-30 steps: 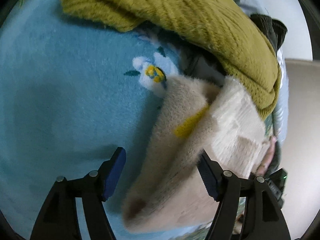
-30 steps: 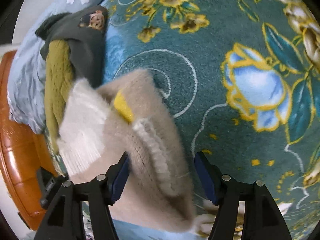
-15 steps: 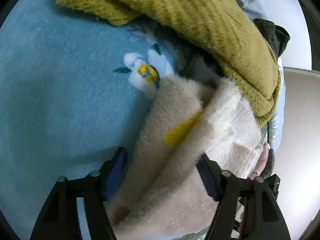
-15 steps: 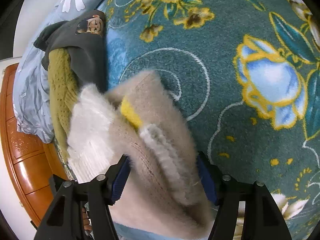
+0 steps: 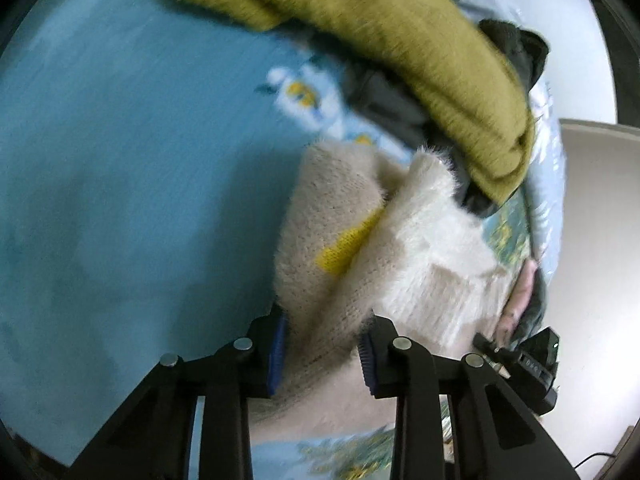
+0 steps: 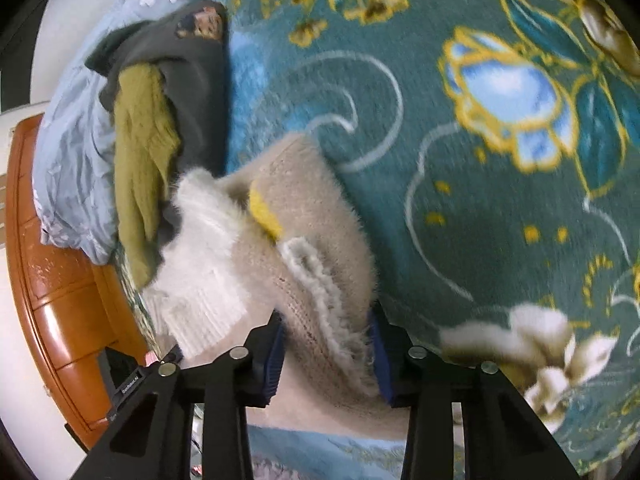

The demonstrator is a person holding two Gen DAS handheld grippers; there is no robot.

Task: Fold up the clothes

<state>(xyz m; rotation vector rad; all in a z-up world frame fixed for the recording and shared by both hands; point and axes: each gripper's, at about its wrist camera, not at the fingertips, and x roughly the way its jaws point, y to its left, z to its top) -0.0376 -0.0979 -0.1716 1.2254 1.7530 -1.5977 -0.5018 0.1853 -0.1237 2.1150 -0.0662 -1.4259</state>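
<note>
Here, fuzzy beige sweater [image 5: 332,216] bunches, yellow patch showing.

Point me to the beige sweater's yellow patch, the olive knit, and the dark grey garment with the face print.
yellow patch [image 5: 346,246], left wrist view, middle of the patch.
olive knit [image 6: 142,148], right wrist view, mid-body of the fold.
dark grey garment [image 6: 196,88], right wrist view, fabric below the face print.

Floral teal blanket [image 6: 460,208], cream fuzzy sweater [image 6: 304,216], olive sweater [image 6: 140,152], dark garment [image 6: 196,92]
</note>
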